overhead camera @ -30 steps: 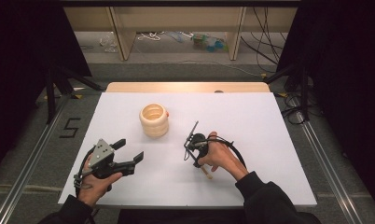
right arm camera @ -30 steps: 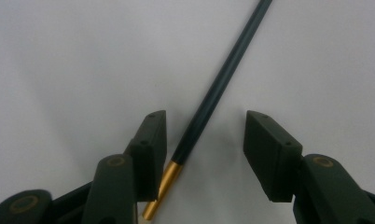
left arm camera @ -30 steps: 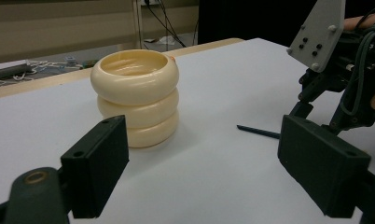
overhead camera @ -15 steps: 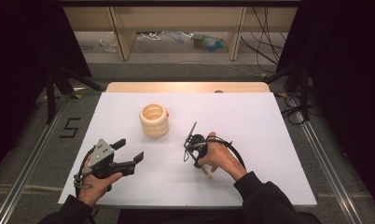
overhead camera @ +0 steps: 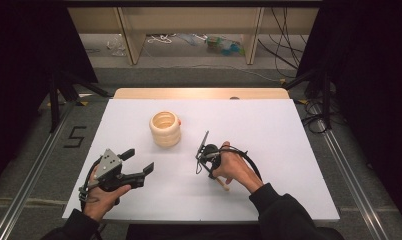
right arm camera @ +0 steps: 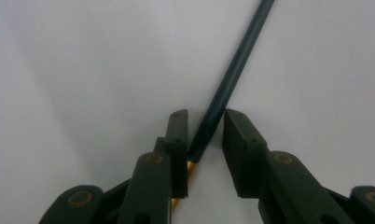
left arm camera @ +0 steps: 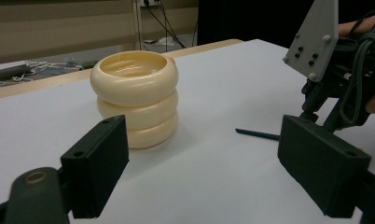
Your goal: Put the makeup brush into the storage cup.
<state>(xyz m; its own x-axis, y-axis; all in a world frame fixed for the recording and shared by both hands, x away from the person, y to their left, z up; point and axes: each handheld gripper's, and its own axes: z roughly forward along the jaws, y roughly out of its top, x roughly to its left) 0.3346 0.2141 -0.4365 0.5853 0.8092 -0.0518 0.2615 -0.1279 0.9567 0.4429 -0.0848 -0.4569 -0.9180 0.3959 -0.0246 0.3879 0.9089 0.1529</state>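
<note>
A thin dark stick (right arm camera: 225, 88) with a gold band and a pale wooden end (overhead camera: 222, 184) lies on the white table (overhead camera: 289, 130). My right gripper (right arm camera: 206, 116) points down over the stick, which lies between its pads. Its jaws have just been closing; the left pad touches the stick and a narrow gap remains at the right pad. In the high view the right gripper (overhead camera: 207, 156) is at mid table. My left gripper (overhead camera: 139, 160) rests open at the front left, nothing between its jaws (left arm camera: 218, 172). Ahead of it stands a cream stack of three rings (left arm camera: 135, 95) (overhead camera: 165, 129).
The stick's dark tip (left arm camera: 258, 134) pokes out beside the right gripper's grey plate (left arm camera: 316, 37). A wooden strip (overhead camera: 199, 93) borders the table's far edge. Shelving and loose cables (overhead camera: 289, 45) lie on the floor beyond.
</note>
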